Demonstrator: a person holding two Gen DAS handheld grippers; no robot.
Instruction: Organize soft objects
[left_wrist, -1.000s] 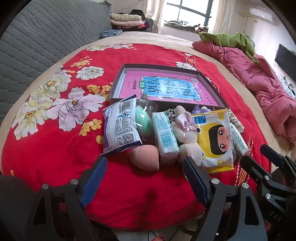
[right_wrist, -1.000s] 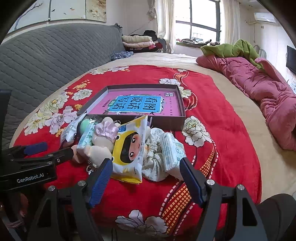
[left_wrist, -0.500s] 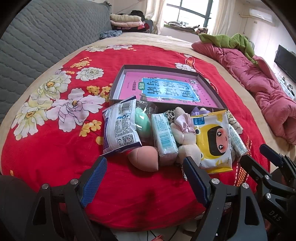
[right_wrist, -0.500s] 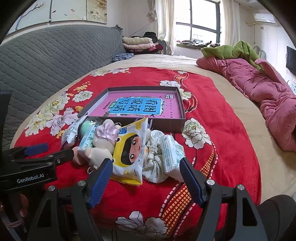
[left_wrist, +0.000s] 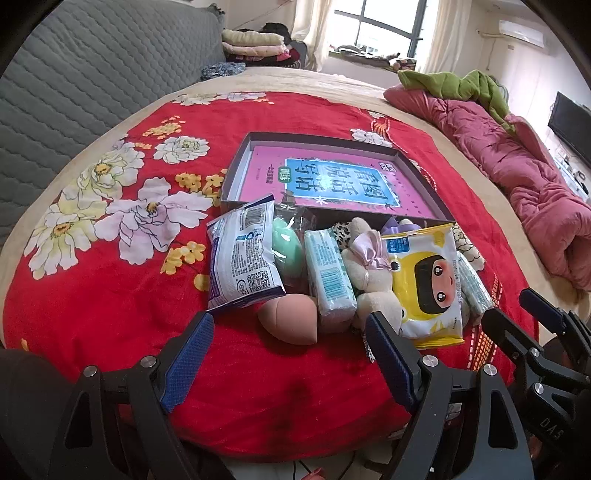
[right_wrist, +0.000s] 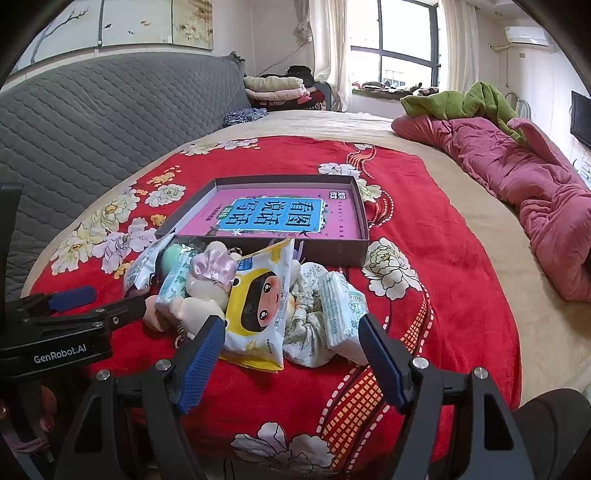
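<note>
A row of soft things lies on the red flowered blanket (left_wrist: 110, 295) in front of a shallow dark box (left_wrist: 236, 162) with a pink and blue sheet inside. From left: a white-blue packet (left_wrist: 242, 258), a green sponge (left_wrist: 288, 251), a peach sponge (left_wrist: 291, 319), a tissue pack (left_wrist: 330, 277), a cream plush toy (left_wrist: 373, 280), a yellow wipes pack (left_wrist: 428, 284). In the right wrist view a rolled patterned cloth (right_wrist: 308, 314) and another tissue pack (right_wrist: 341, 314) lie at the right end. My left gripper (left_wrist: 290, 343) stands open just short of the peach sponge. My right gripper (right_wrist: 291, 343) is open before the wipes pack (right_wrist: 260, 299).
A grey quilted headboard (left_wrist: 74, 74) runs along the left. A crumpled pink quilt (right_wrist: 517, 184) with a green garment lies on the bed's right side. Folded clothes (right_wrist: 275, 86) are stacked by the window. The box (right_wrist: 332, 254) sits directly behind the row.
Both grippers have crept slightly forward toward the row of objects and stay open. None of the objects has moved.
</note>
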